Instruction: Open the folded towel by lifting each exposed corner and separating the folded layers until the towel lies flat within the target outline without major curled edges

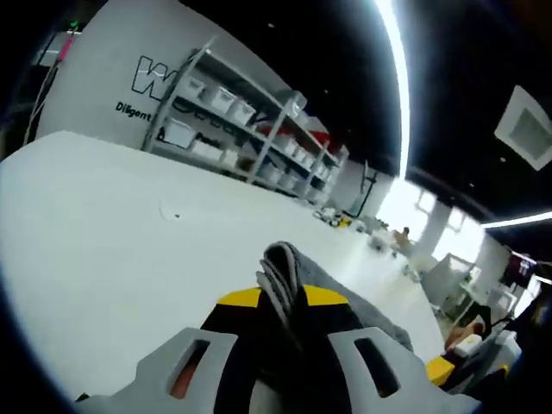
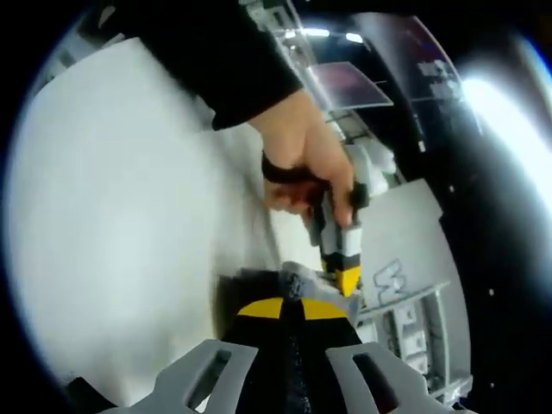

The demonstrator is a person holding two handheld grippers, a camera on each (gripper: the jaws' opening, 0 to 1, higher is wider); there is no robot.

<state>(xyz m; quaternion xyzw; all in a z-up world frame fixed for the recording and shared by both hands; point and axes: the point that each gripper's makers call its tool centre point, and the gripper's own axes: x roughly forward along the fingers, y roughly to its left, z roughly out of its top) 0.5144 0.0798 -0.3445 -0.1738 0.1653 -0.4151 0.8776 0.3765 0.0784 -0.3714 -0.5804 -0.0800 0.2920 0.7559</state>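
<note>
While both tongs are gripping the towel above the bench, left tongs and right tongs are closing on bunched grey cloth, which is lying directly between them, close together.

The grey towel hangs bunched in folds, lifted above the white table.
</note>
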